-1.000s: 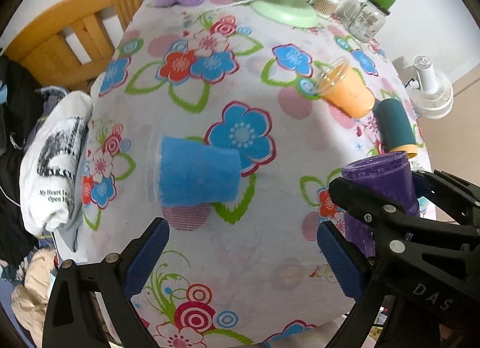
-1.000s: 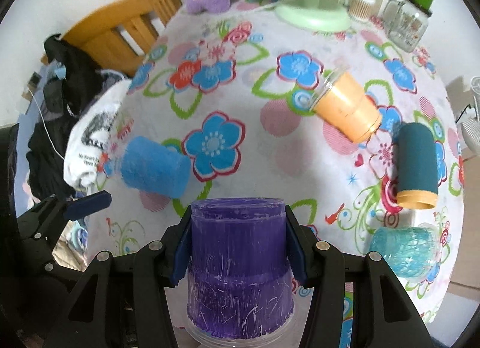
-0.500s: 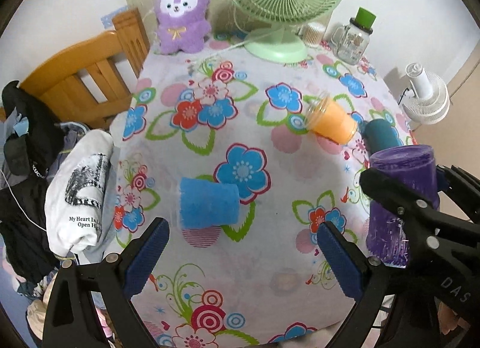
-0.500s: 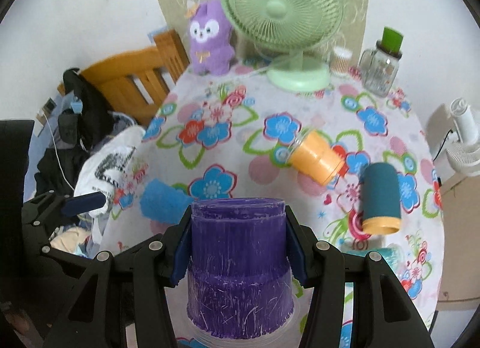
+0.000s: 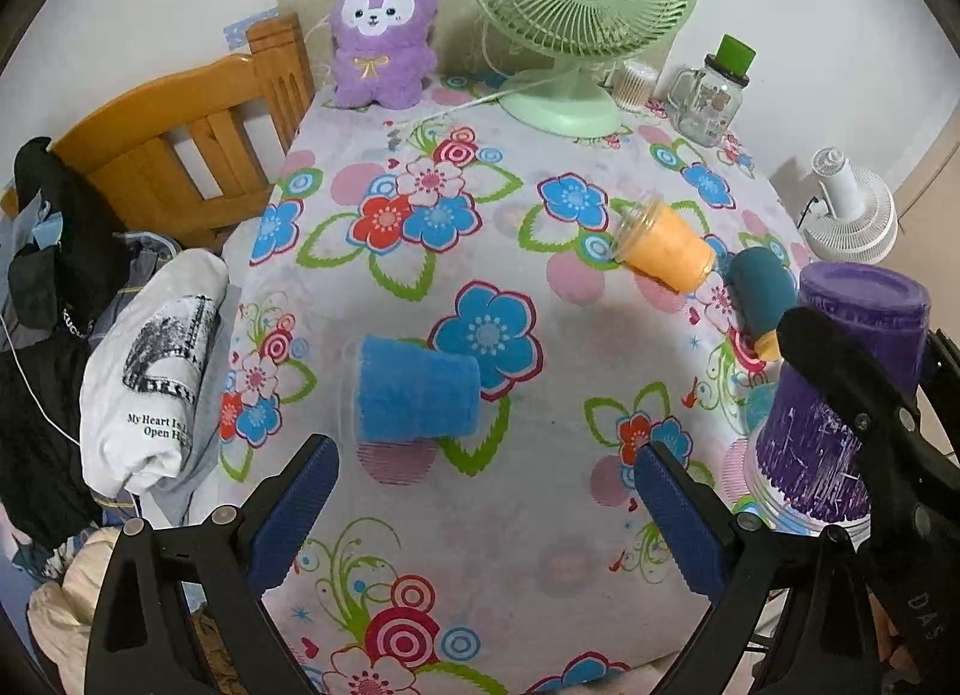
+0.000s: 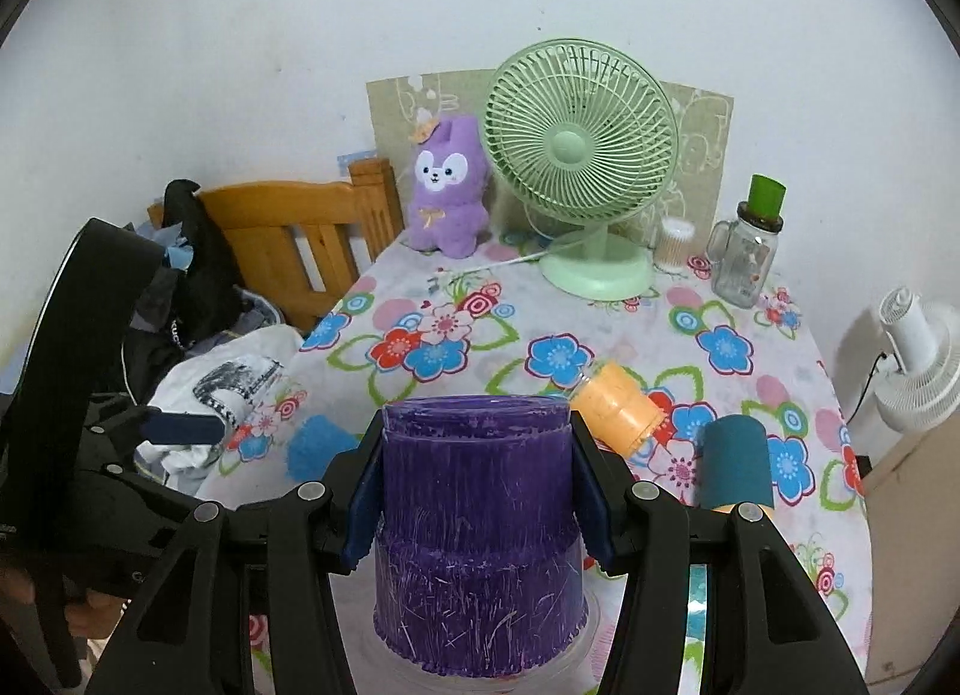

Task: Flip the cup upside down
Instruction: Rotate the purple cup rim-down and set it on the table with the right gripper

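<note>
- The right gripper [image 6: 477,491], black with blue pads and the raised letters "DAS" on its frame in the left wrist view, has its fingers [image 6: 363,506] clamped on both sides of the purple cup [image 6: 477,527]; the cup's closed base faces up and its clear rim points down, near the tabletop's [image 5: 540,545] front right edge.
- The purple cup's clear plastic wall is lined with fuzzy, streaked purple fibre, stepped wider toward the rim.
- The left gripper [image 5: 486,521] is level above the tabletop's near edge, its fingers [image 5: 294,515] spread wide with nothing between them.
- A blue fuzzy cup [image 5: 417,392] lies on its side just beyond the left gripper, on a glossy cloth printed with blue, red and pink flowers.
- A white T-shirt [image 5: 153,377] at the left edge reads "My Heart Is" and "Open H", the rest hidden in a fold.
- An orange cup [image 5: 666,248] and a dark teal cup [image 5: 762,290] with an orange rim lie on their sides to the right, near each other.
- At the far end stand a purple plush rabbit [image 5: 384,35], a pale green fan [image 5: 579,5] with a wire grille, and a glass mug-jar [image 5: 711,92] with a green cap.
- A wooden chair [image 5: 174,149] is beside the tabletop on the left; a white fan [image 5: 852,209] is off to the right.
</note>
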Available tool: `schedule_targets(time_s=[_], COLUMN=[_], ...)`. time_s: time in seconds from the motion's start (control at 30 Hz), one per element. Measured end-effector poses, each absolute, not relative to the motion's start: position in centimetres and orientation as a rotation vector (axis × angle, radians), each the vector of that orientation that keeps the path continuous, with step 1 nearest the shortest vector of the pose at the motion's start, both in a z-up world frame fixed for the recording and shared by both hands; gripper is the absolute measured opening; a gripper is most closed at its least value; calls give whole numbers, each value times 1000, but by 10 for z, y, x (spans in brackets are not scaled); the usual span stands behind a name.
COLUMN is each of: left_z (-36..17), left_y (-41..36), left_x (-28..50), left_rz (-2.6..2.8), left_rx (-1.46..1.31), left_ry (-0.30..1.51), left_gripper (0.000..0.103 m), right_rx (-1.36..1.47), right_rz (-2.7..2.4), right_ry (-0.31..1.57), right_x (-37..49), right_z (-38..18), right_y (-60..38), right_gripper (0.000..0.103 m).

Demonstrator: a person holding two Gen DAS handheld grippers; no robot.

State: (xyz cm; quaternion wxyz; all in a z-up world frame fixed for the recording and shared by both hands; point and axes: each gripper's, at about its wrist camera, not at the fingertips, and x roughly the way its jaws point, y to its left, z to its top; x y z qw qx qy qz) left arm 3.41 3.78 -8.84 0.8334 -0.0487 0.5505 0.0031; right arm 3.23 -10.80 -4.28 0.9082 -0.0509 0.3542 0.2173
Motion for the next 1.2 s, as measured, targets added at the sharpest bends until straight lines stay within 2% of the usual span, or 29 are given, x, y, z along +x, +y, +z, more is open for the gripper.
schedule_targets(time_s=[0.33,0.8,1.2], left_z=[-131,-169,-189], left_y=[42,52,76], left_x=[31,38,42], left_rz=[15,-38,-21], left_rx=[-102,-123,-208], left_ry=[1211,1227,1273], left_gripper=[100,100,100], right_rx=[-90,-25,-15], right_rz=[400,340,329], right_ry=[659,735,800], right_x=[32,70,93], right_z=[-88,-152,-178], right_y=[-105,-105,-87], right_gripper=[57,57,57])
